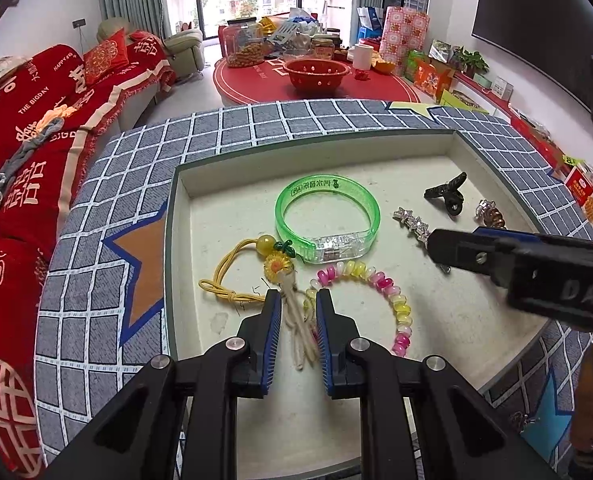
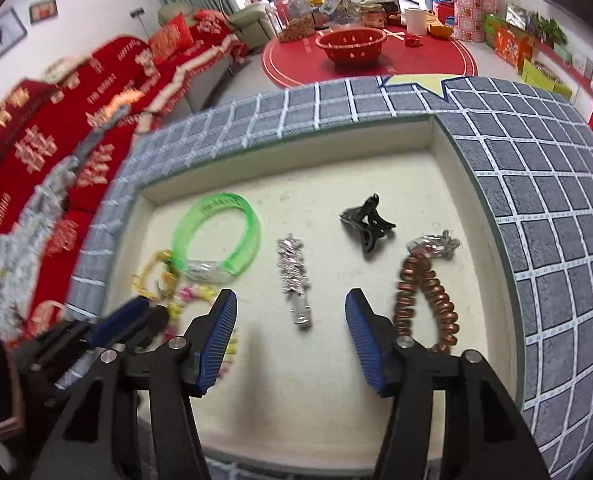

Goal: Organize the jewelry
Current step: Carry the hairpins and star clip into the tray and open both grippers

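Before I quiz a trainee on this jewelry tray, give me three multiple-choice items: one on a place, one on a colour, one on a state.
1. What lies between the right gripper's fingers?
A. silver star hair clip
B. green bangle
C. black claw clip

2. What colour is the bangle?
A. blue
B. translucent green
C. red

3. The left gripper is:
A. shut on the bangle
B. open around the sunflower charm's cords
C. outside the tray

Answers: 1 A, the silver star hair clip lies in the gap. 2 B, the bangle shows green. 3 B, the cream cords run between parted fingers.

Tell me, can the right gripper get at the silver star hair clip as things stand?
Probably yes. The right gripper is open with the silver star clip lying between its fingers, nothing covering it; the brown coil tie lies off to the side.
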`<state>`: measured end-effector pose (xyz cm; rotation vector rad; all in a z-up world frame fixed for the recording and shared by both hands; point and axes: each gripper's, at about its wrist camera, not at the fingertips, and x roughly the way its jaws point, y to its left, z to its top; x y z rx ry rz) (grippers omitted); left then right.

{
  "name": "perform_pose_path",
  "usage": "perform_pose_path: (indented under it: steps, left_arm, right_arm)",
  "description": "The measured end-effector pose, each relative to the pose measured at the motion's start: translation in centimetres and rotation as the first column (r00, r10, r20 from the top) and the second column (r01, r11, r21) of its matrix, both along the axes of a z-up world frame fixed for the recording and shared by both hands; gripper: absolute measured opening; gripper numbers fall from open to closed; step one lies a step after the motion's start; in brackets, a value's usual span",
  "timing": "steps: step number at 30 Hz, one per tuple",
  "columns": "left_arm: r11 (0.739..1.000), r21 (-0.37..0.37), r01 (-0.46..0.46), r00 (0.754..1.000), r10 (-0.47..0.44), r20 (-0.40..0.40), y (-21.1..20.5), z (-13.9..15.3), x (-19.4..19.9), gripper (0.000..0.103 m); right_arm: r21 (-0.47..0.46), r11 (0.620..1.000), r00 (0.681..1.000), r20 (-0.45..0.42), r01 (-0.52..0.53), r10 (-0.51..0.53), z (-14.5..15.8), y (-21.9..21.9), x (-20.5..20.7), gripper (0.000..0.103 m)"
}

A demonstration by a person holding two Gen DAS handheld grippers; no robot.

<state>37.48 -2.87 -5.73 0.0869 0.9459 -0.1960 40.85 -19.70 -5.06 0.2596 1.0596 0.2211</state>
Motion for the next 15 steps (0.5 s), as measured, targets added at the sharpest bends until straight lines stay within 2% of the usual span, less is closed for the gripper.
perform_pose_path:
  steps: [6, 15]
  left_arm:
    - [1.000, 0.027, -0.013, 0.999, 0.011, 0.044, -0.2, 0.8, -0.4, 0.031]
    - [0.999, 0.018, -0.030, 0.997, 0.029, 0.072, 0.1, 2.0, -0.7, 0.031]
  right_arm:
    - [0.040, 0.999, 0.998, 0.060, 0.035, -0.037, 2.3, -1.0, -1.4, 0.060]
    - [0.011, 0.997, 0.992, 0.096, 0.078, -0.079, 4.1, -2.8, -3.2, 0.060]
